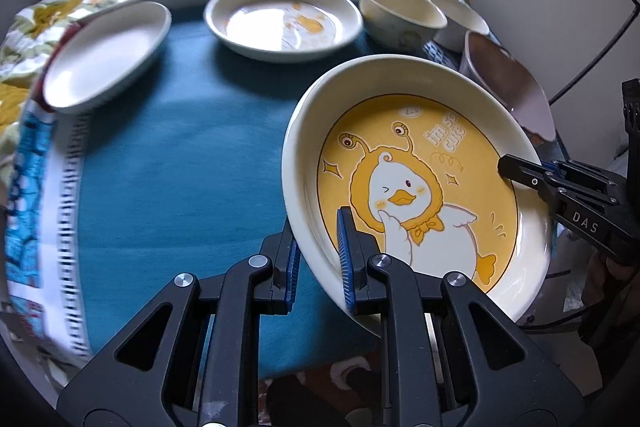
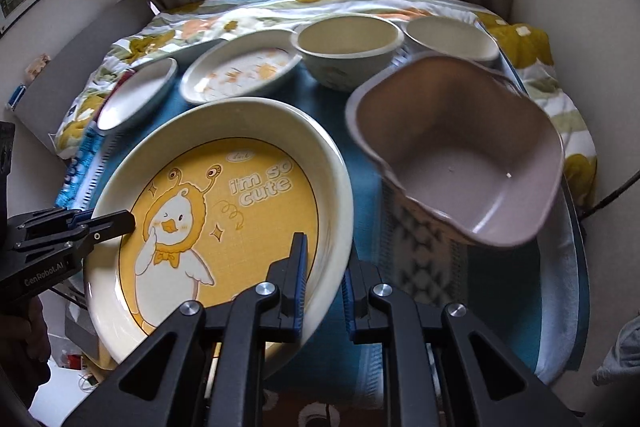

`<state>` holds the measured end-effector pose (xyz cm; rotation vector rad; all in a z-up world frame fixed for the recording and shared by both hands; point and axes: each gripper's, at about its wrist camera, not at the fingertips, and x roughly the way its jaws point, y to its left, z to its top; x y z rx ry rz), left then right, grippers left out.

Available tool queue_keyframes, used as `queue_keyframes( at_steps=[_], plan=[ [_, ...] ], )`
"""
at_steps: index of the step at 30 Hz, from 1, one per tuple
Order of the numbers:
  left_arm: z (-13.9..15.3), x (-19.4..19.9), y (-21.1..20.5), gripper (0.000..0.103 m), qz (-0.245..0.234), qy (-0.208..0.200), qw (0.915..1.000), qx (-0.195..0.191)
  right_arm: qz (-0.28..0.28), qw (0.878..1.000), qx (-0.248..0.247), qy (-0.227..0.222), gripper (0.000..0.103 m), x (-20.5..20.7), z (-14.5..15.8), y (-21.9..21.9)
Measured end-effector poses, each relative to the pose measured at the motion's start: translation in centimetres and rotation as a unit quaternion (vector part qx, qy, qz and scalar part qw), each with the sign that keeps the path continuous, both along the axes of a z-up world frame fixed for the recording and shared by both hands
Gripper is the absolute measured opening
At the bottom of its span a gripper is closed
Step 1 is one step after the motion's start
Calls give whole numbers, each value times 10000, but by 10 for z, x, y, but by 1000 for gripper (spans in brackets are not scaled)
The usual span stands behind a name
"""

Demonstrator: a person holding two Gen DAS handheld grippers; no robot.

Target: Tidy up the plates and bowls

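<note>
— Gripping what, and where?
— Left gripper and right gripper both pinch the duck plate, rims at seven and three o'clock, above the table.
— Handling?
— Probably rigid, glazed, slippery, breakable; rim holds suit it.

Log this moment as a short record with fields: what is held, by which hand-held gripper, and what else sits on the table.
held item: duck plate, lifted and tilted
left hand-held gripper: shut on the plate's near rim
right hand-held gripper: shut on the opposite rim
on table: oval white plate, round patterned plate, two cream bowls, mauve bowl
surface: teal cloth
</note>
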<state>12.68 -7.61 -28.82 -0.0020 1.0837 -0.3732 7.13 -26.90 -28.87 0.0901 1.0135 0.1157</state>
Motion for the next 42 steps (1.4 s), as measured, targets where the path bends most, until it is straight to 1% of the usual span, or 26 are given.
queue_keyframes(
  at_steps=[3, 6, 8, 13, 19, 23, 27, 33, 35, 37, 39, 41, 42],
  plan=[
    [-15, 3, -10, 15, 43, 12, 10000, 1, 0, 10000, -22, -20, 14, 2, -12, -12],
    [-23, 7, -13, 15, 127, 11, 9999, 10, -13, 10000, 73, -37, 14, 6, -21, -18],
    [-25, 8, -15, 15, 186, -68, 9998, 28, 21, 10000, 57, -68, 14, 8, -24, -18],
    [-26, 11, -15, 15, 269, -117, 9995, 68, 102, 9997, 172, -108, 14, 6, -31, -22],
    [-27, 12, -13, 15, 332, -85, 9994, 23, 118, 9997, 184, -125, 15, 4, -30, -20],
    [-25, 11, -13, 15, 344, -125, 9992, 160, 80, 9998, 183, -96, 16, 5, -28, -22],
    [-23, 11, -10, 15, 336, -86, 9993, 116, 38, 9996, 267, -124, 16, 0, -25, -26],
    [-15, 6, -8, 15, 311, -49, 9994, 166, -112, 9989, 409, -198, 16, -15, -15, -32],
    [-7, 3, -5, 15, 340, -36, 9992, 201, -202, 9988, 375, -251, 16, -23, -6, -34],
    [7, -3, -2, 15, 399, -154, 9986, 299, -236, 9987, 320, -333, 16, -33, 7, -37],
    [28, -11, 2, 15, 471, -377, 9974, 392, -180, 9985, 189, -480, 16, -41, 26, -37],
    [60, -20, 8, 15, 615, -701, 9944, 503, -52, 9982, 86, -597, 16, -44, 44, -33],
    [70, -23, 10, 15, 672, -798, 9931, 541, 21, 9976, 31, -689, 16, -45, 55, -30]
  ],
)
